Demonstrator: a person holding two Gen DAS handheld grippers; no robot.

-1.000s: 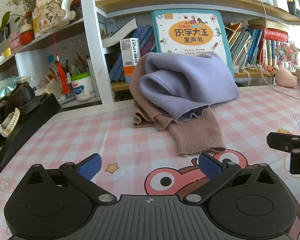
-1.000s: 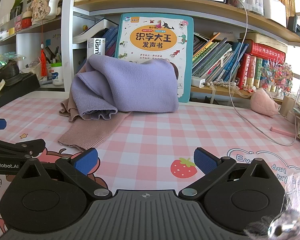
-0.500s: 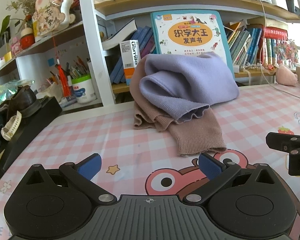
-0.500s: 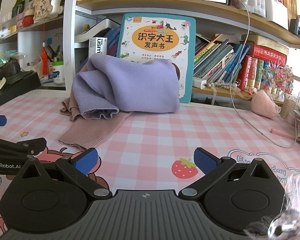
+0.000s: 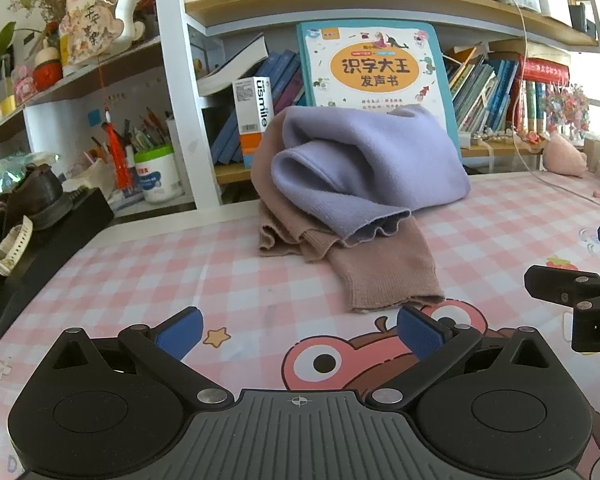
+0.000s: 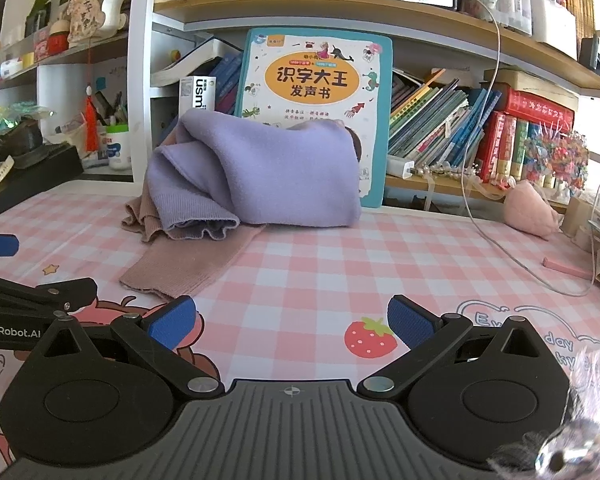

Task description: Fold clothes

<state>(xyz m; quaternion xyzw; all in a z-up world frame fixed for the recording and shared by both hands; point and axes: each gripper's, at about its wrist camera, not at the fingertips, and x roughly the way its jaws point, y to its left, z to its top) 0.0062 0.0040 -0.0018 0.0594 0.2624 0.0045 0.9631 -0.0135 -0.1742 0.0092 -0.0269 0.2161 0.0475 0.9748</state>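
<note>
**Both grippers poised before an unsorted heap of knitwear**

Over the last second almost nothing shifts: the views drift slightly, the clothes lie as before. The lilac sweater [image 5: 372, 164] sits bunched on the brown sweater [image 5: 384, 268] at the back of the table [image 5: 148, 268], against a picture book [image 5: 374, 64]. Left gripper [image 5: 298, 334] and right gripper [image 6: 292, 320] stand wide apart, empty, short of the heap. Neither garment lies folded.

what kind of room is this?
Likely a home study or child's desk corner: crowded bookshelves, a children's book propped at the back, a cartoon pink-checked tablecloth holding crumpled sweaters.
</note>
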